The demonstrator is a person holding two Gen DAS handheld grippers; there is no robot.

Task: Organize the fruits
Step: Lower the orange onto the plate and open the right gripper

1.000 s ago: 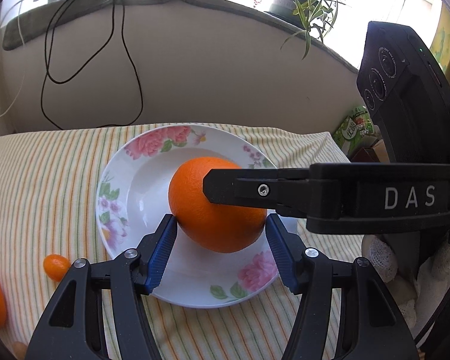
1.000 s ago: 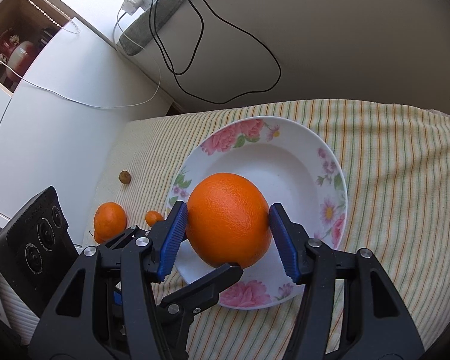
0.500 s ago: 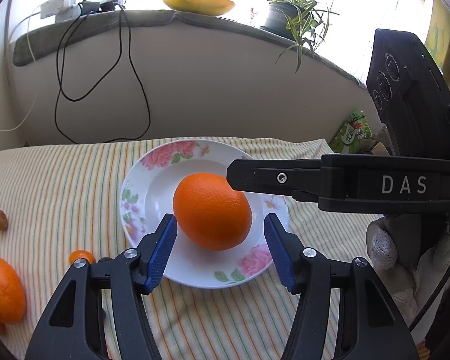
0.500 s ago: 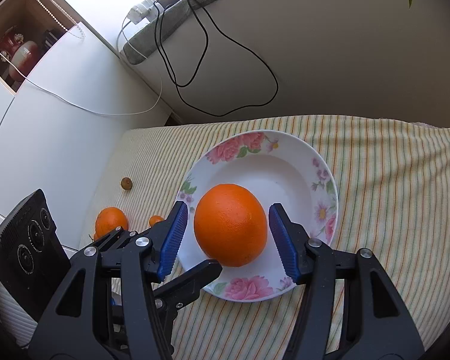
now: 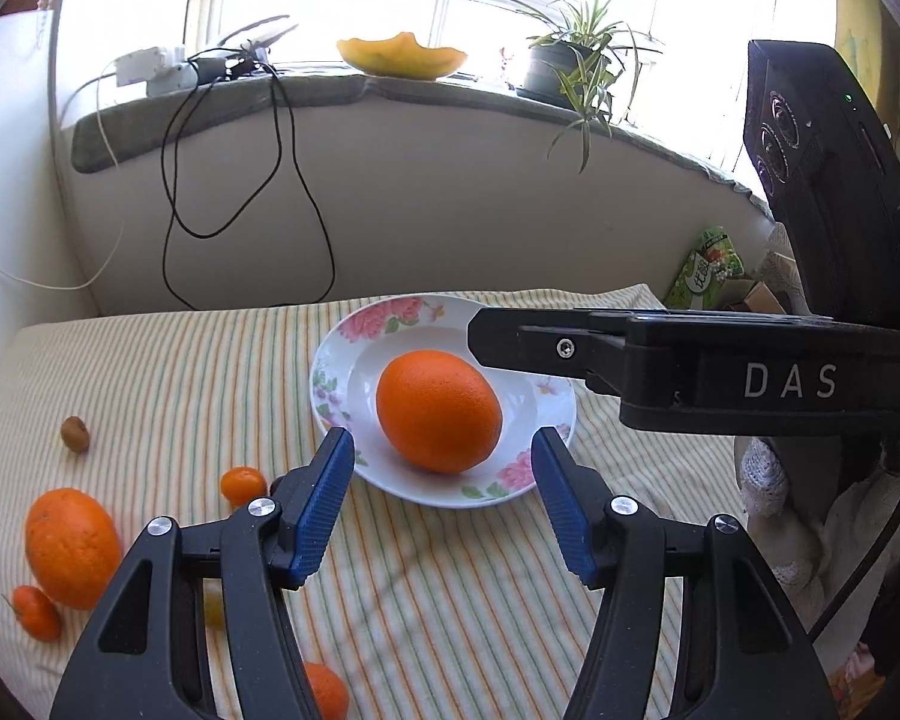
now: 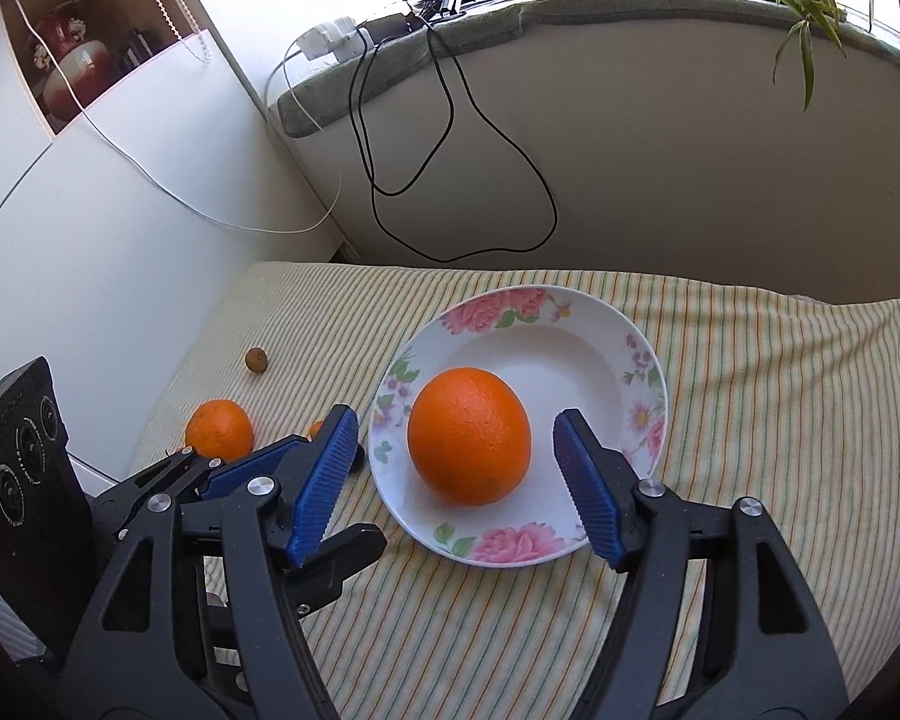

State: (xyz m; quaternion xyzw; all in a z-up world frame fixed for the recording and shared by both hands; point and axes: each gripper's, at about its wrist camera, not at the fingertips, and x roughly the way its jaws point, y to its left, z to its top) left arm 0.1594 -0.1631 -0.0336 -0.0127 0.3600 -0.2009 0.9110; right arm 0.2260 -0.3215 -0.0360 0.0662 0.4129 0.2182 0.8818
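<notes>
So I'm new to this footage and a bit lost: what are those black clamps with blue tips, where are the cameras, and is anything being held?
They are two hand-held grippers, one per hand, each with a fisheye camera looking along its blue fingers. In the left view, the left gripper is open and empty; the black bar marked DAS is the other tool. In the right view, the right gripper is also open. A big orange sits in the floral plate on a striped cloth, gripped by neither. A second orange, small tangerines and a brown nut-like fruit lie loose.

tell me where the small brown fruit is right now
The small brown fruit lies alone on the striped cloth at far left in both views, left of the floral plate and beyond the loose oranges.
</notes>
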